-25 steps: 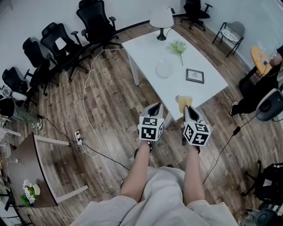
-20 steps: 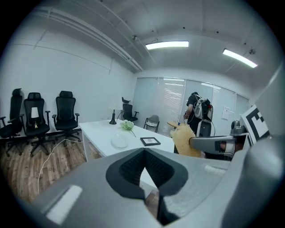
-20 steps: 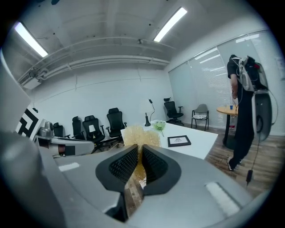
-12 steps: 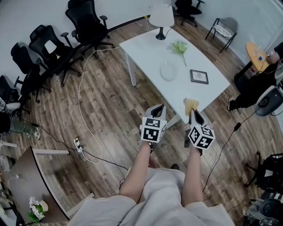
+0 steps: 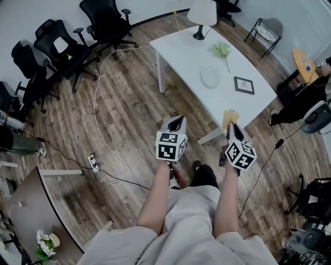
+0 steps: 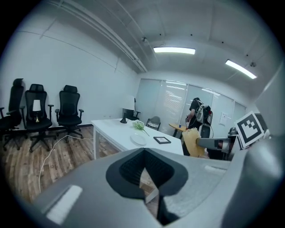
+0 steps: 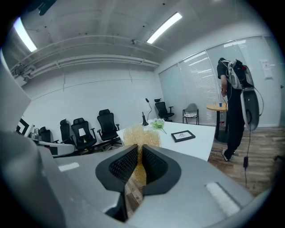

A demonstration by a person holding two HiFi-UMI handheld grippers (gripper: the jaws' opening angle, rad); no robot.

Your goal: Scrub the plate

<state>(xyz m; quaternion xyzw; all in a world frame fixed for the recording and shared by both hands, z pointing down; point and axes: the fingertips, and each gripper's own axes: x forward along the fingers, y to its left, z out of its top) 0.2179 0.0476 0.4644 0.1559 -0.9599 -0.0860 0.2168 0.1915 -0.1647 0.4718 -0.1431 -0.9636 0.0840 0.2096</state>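
A clear round plate (image 5: 210, 77) lies on the white table (image 5: 181, 52), well ahead of both grippers; the left gripper view shows the plate (image 6: 138, 139) too. My right gripper (image 5: 231, 127) is shut on a yellow sponge (image 5: 230, 117), held over the floor near the table's near corner. In its own view the right gripper (image 7: 139, 151) pinches the sponge (image 7: 141, 133), which sticks up past the jaws and hides the plate. My left gripper (image 5: 177, 121) hangs over the wood floor, shut and empty; its own view shows the left gripper (image 6: 144, 152) closed.
On the table stand a lamp (image 5: 202, 15), a green flower sprig (image 5: 222, 50) and a framed picture (image 5: 244, 85). Black office chairs (image 5: 62, 46) line the left wall. A white cable (image 5: 103, 119) runs across the floor. A person (image 7: 236, 107) stands at the right.
The person has stepped and the view has swung, so the table sits farther right. Both grippers keep their pose, and the sponge stays in the right one.
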